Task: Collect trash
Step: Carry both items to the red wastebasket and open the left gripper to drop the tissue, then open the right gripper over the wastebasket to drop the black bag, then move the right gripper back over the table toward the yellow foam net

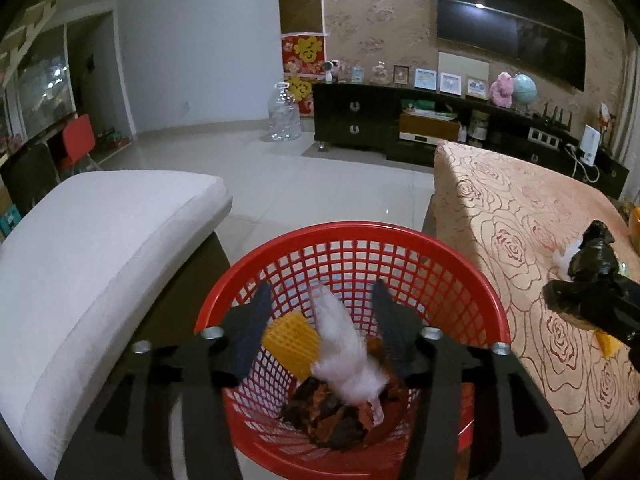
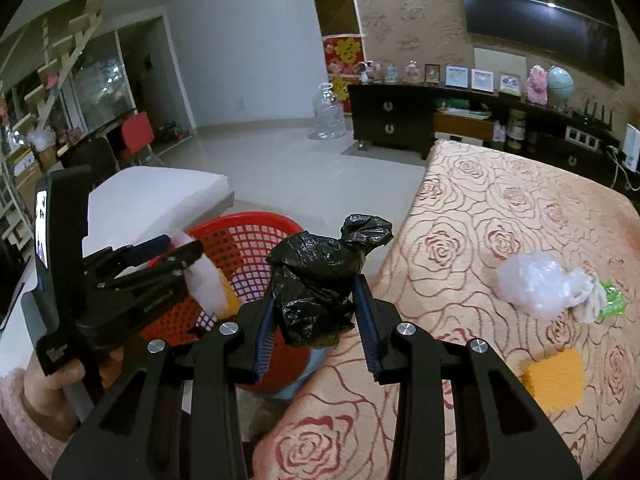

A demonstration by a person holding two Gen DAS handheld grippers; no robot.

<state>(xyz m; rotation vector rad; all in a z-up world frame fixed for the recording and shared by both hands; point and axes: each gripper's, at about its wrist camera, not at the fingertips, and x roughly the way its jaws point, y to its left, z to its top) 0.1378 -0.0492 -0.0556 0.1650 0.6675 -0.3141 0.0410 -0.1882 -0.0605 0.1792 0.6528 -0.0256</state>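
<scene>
My left gripper (image 1: 320, 292) is open above a red mesh basket (image 1: 460, 272). A white fluffy wad (image 1: 344, 344) hangs or falls between its fingers into the basket, over a yellow piece (image 1: 290, 338) and dark scraps (image 1: 332, 412). My right gripper (image 2: 316, 280) is shut on a crumpled black plastic bag (image 2: 320, 276), held above the table edge beside the basket (image 2: 248, 240). The left gripper shows in the right view (image 2: 180, 264). On the rose-patterned tablecloth (image 2: 480, 208) lie a white plastic bag (image 2: 532, 284), a green wrapper (image 2: 612, 300) and a yellow sponge (image 2: 554, 376).
A white cushioned seat (image 1: 100, 240) stands left of the basket. Tiled floor (image 1: 300, 176) lies beyond, with a clear water jug (image 1: 284, 116) and a dark TV cabinet (image 1: 360, 120) at the wall.
</scene>
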